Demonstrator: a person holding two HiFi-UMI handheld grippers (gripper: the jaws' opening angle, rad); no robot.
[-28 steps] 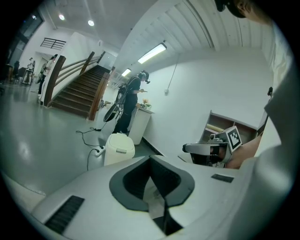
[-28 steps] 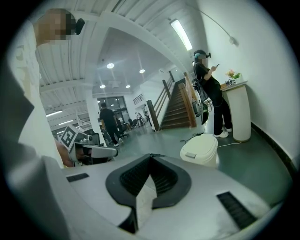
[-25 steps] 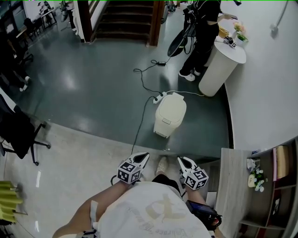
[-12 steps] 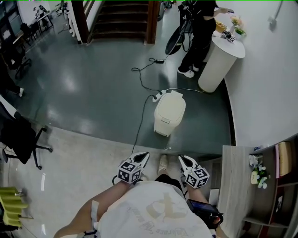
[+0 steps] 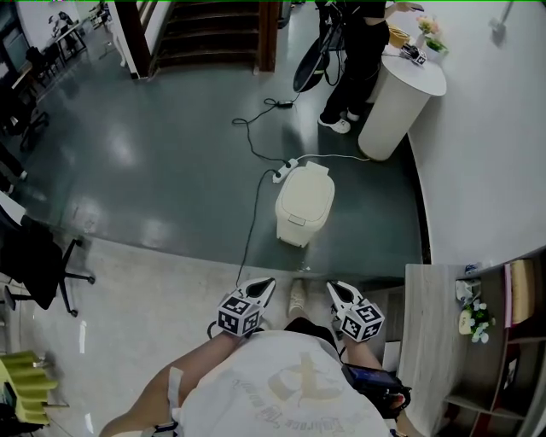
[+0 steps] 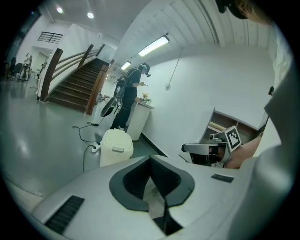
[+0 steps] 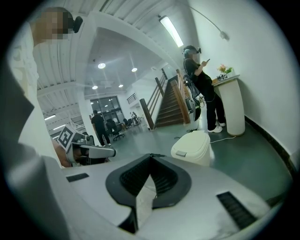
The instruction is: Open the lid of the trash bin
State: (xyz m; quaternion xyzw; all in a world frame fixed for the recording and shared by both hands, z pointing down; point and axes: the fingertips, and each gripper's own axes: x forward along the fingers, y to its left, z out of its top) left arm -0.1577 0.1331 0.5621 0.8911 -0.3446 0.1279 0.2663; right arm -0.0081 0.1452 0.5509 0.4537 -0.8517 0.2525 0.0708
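A cream trash bin (image 5: 303,203) stands on the dark floor ahead of me with its lid down. It also shows in the left gripper view (image 6: 116,146) and the right gripper view (image 7: 192,146). My left gripper (image 5: 261,288) and right gripper (image 5: 334,291) are held close to my body, side by side, well short of the bin. Both are shut with nothing between the jaws. In each gripper view the jaws meet at a point, left (image 6: 151,157) and right (image 7: 151,155). My shoe (image 5: 297,300) shows between them.
A power strip with cables (image 5: 281,173) lies just behind the bin. A person (image 5: 350,60) stands by a white round pedestal (image 5: 397,94) at the far right. Stairs (image 5: 213,26) rise at the back. An office chair (image 5: 43,256) stands left and a wooden shelf (image 5: 426,341) right.
The head view has drifted, so the bin and the pedestal sit slightly further left and up in the picture. Both grippers stay shut in the same place before my body.
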